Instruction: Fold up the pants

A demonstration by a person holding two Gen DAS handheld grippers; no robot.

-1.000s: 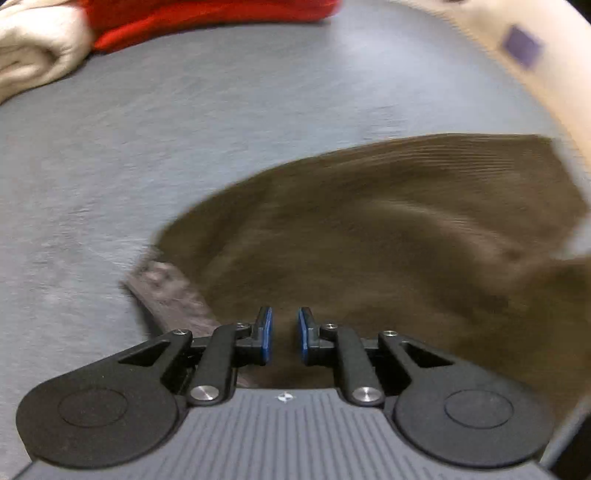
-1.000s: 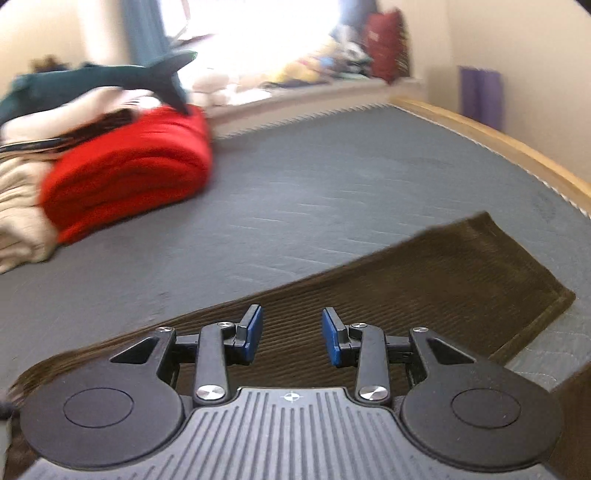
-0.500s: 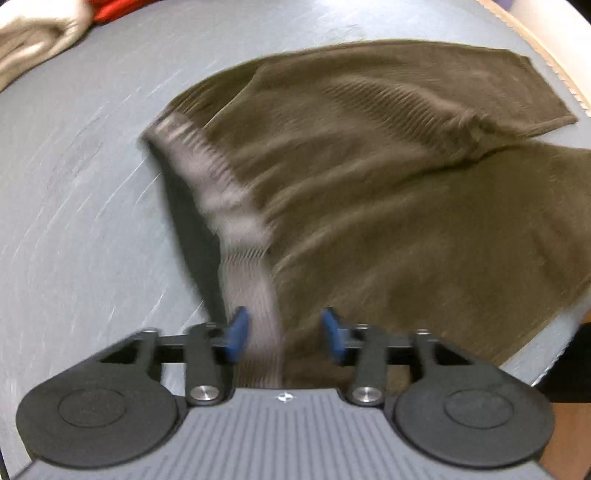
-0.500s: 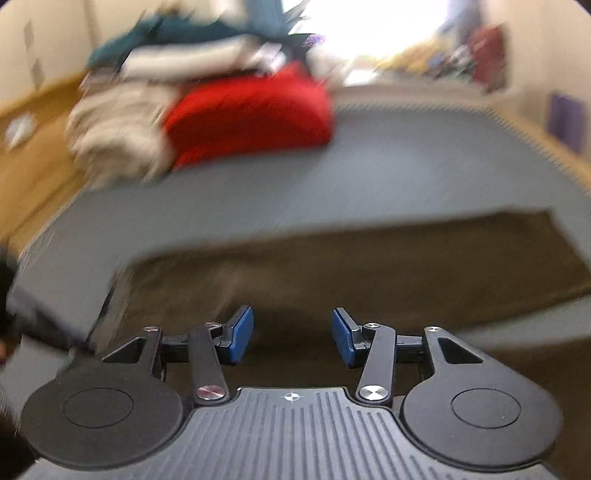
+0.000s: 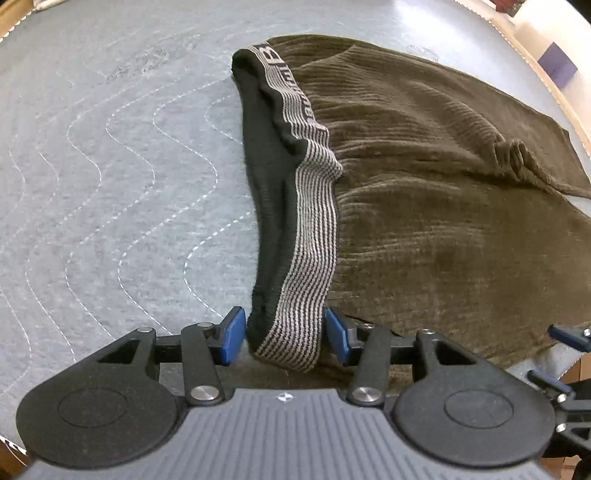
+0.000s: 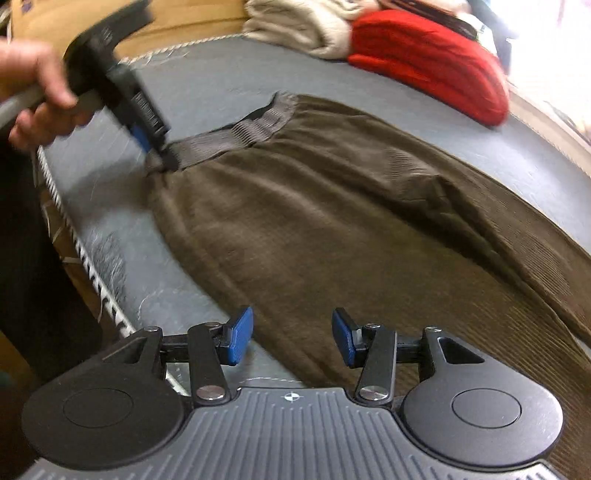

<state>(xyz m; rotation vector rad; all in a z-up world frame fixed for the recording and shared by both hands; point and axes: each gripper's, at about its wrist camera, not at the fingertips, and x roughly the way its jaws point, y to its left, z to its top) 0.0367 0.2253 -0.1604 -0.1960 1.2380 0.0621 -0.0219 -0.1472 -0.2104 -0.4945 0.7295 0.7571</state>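
Observation:
Brown corduroy pants lie spread on a grey quilted mat, legs running to the right. Their striped elastic waistband runs toward me. My left gripper is open, its blue pads on either side of the near end of the waistband. In the right wrist view the pants lie ahead, and my left gripper shows at the waistband, held by a hand. My right gripper is open and empty over the pants' near edge.
A red folded blanket and a cream blanket lie at the far side of the mat. The mat's stitched edge runs at the left, with wooden floor beyond. My right gripper's fingertips show at the left wrist view's right edge.
Both grippers have opened wider. My left gripper has swung to the waistband end and come down around it. My right gripper has turned left and dropped toward the pants' near edge.

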